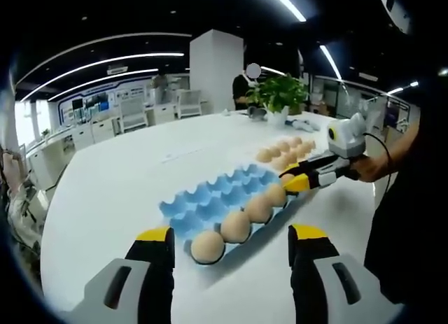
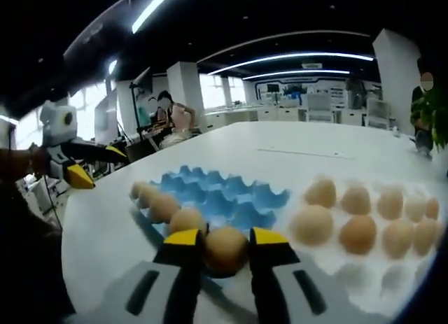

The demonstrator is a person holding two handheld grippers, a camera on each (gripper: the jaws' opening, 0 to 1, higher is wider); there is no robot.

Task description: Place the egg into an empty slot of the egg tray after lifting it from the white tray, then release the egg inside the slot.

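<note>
A blue egg tray (image 1: 210, 198) lies on the white table, with a row of brown eggs (image 1: 236, 226) along its near edge. My right gripper (image 2: 226, 241) is shut on one more egg (image 2: 225, 248), held low over the end slot of that row in the blue egg tray (image 2: 224, 191). From the left gripper view, the right gripper (image 1: 291, 178) reaches in from the right at the row's far end. The white tray (image 2: 364, 268) beside it holds several eggs (image 2: 358, 233). My left gripper (image 1: 232, 234) hangs open near the other end of the row, with nothing between its jaws.
A potted plant (image 1: 278, 93) stands at the table's far end, with a person behind it. The hand (image 1: 371, 166) holding the right gripper comes in from the right. The left gripper (image 2: 98, 168) hovers off the table's left side. Office desks and chairs surround the table (image 1: 119, 184).
</note>
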